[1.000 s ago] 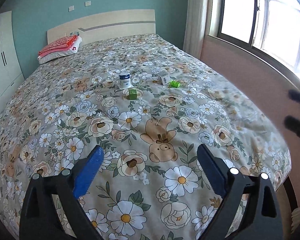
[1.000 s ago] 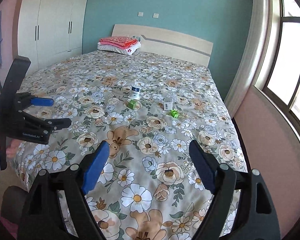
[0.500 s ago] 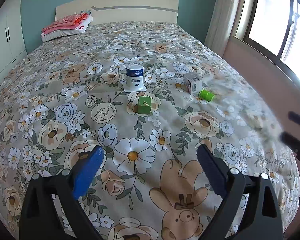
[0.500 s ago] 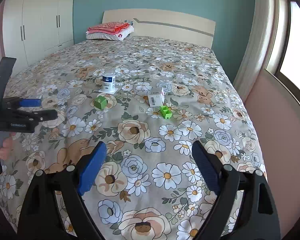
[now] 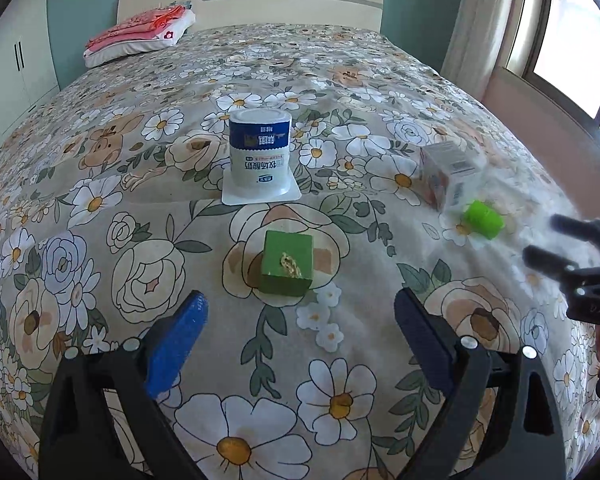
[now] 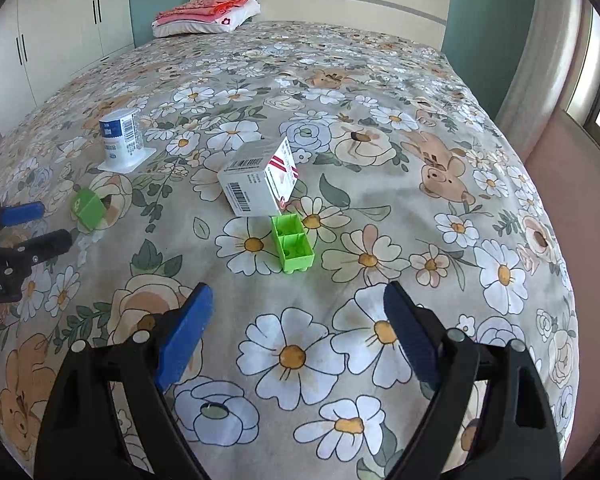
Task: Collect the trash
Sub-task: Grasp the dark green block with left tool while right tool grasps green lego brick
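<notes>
Several small items lie on the floral bedspread. A green cube (image 5: 287, 263) sits just ahead of my open, empty left gripper (image 5: 300, 312). Behind it an upside-down white and blue yogurt cup (image 5: 260, 152) stands. A white carton (image 6: 260, 178) lies to the right, with a bright green plastic piece (image 6: 292, 244) in front of it. My right gripper (image 6: 298, 304) is open and empty, close in front of the green plastic piece. The cube (image 6: 87, 207) and the cup (image 6: 121, 136) also show in the right wrist view.
The bed (image 5: 100, 128) fills both views. A pillow with folded red cloth (image 6: 206, 14) lies by the headboard. White wardrobes (image 6: 48, 28) stand at the left. A window and pink wall (image 5: 560, 40) run along the right.
Both grippers have moved forward over the bed toward the items, which now look much larger. The jaws stay open.
</notes>
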A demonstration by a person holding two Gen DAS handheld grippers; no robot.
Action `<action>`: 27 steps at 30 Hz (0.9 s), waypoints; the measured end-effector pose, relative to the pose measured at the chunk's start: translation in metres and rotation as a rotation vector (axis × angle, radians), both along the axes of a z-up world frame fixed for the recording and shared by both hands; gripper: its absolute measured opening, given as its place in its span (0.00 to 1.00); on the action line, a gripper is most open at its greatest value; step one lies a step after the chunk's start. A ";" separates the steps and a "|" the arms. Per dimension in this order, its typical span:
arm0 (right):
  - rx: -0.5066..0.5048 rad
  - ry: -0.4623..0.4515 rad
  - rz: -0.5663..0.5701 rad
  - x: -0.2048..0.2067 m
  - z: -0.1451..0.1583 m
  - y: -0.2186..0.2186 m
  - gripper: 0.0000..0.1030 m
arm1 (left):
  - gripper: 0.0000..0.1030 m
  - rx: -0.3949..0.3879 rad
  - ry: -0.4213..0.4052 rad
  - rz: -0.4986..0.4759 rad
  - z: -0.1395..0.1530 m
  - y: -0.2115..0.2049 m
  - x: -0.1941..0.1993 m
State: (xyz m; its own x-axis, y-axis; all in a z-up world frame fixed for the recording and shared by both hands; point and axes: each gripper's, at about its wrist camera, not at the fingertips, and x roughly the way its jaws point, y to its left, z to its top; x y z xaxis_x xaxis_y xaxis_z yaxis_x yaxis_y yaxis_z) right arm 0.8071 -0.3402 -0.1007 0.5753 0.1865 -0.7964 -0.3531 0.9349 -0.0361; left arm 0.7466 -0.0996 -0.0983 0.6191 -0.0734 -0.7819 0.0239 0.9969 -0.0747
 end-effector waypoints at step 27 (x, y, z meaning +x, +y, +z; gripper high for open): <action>0.010 0.111 -0.056 0.032 -0.004 0.027 0.22 | 0.31 0.005 0.051 -0.009 0.005 0.006 0.020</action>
State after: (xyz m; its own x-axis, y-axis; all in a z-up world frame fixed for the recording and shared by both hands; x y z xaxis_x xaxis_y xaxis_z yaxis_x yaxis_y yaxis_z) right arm 0.8394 -0.3133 -0.1050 0.4932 0.1652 -0.8541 -0.3018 0.9533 0.0102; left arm 0.7664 -0.0937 -0.0934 0.5777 -0.0751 -0.8128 0.0294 0.9970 -0.0712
